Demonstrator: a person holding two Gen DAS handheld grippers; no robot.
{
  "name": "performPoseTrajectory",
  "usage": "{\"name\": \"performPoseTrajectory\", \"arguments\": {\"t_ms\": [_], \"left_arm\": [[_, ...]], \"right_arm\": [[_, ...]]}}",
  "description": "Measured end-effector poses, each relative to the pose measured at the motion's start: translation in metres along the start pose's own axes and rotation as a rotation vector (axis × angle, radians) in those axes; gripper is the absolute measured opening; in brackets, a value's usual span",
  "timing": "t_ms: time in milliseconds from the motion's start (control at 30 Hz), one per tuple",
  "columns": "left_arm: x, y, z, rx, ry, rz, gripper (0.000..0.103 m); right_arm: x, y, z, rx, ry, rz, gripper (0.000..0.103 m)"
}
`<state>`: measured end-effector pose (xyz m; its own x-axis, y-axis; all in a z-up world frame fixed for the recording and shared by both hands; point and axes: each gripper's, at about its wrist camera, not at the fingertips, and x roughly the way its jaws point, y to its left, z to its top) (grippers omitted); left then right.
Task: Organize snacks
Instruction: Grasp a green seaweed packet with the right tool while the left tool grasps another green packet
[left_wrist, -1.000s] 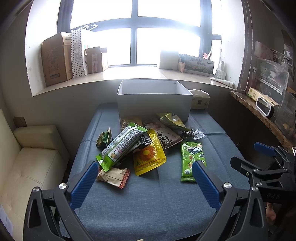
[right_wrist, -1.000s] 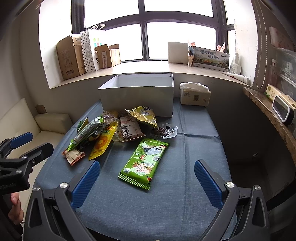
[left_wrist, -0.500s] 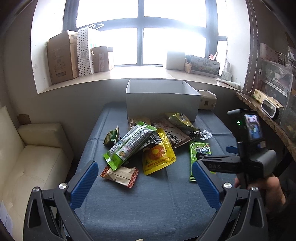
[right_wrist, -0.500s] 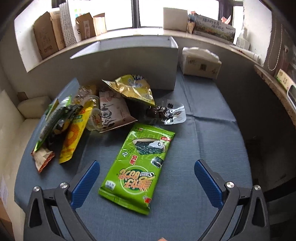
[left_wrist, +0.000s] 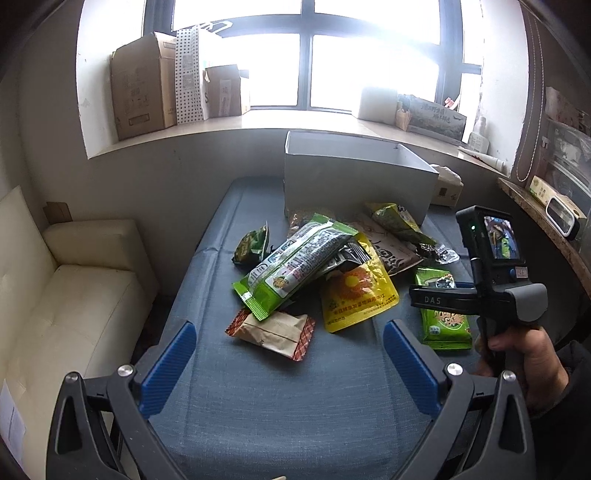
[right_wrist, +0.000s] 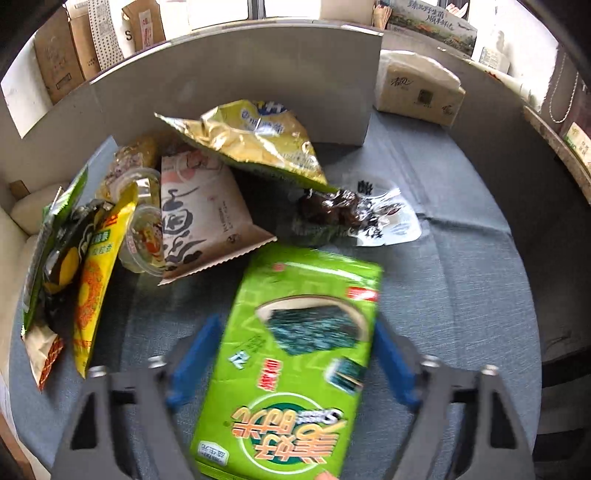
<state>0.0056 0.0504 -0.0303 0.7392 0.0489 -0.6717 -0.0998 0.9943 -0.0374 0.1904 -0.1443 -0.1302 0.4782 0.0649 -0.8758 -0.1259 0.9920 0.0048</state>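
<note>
The right gripper (right_wrist: 291, 358) is closing its jaws around the green seaweed snack packet (right_wrist: 295, 354), which lies flat on the blue tablecloth (right_wrist: 461, 295) between the blue pads; I judge they are not yet pressing. A good grip would pinch the packet's long edges evenly, near its middle. The left gripper (left_wrist: 286, 363) hangs wide and empty, short of the snack pile. The grey bin (left_wrist: 354, 181) waits beyond.

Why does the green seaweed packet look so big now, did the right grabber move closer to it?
Yes. The right gripper has come down over the green seaweed packet, which fills the gap between its closing jaws; the gray bin behind looms closer too.
</note>
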Motion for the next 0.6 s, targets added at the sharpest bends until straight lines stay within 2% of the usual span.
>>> {"name": "performPoseTrajectory", "arguments": {"t_ms": [167,267,433,600], "left_arm": [[0.021,-0.003,0.003,0.030,0.035,-0.004,0.103],[0.033,-0.005,0.009,0.031,0.053,-0.004,0.103],[0.047,-0.020,0.025,0.059,0.042,-0.039,0.103],[0.074,-0.030,0.048,0.125,0.027,-0.098,0.103]], "right_arm": [[-0.011,-0.013,-0.002,0.025,0.006,0.052,0.072],[-0.022,-0.041,-0.008,0.085,0.014,0.103,0.072],[-0.060,-0.069,-0.023,0.138,-0.084,0.140,0.072],[-0.109,-0.089,-0.012,0.152,-0.222,0.160,0.072]]}}
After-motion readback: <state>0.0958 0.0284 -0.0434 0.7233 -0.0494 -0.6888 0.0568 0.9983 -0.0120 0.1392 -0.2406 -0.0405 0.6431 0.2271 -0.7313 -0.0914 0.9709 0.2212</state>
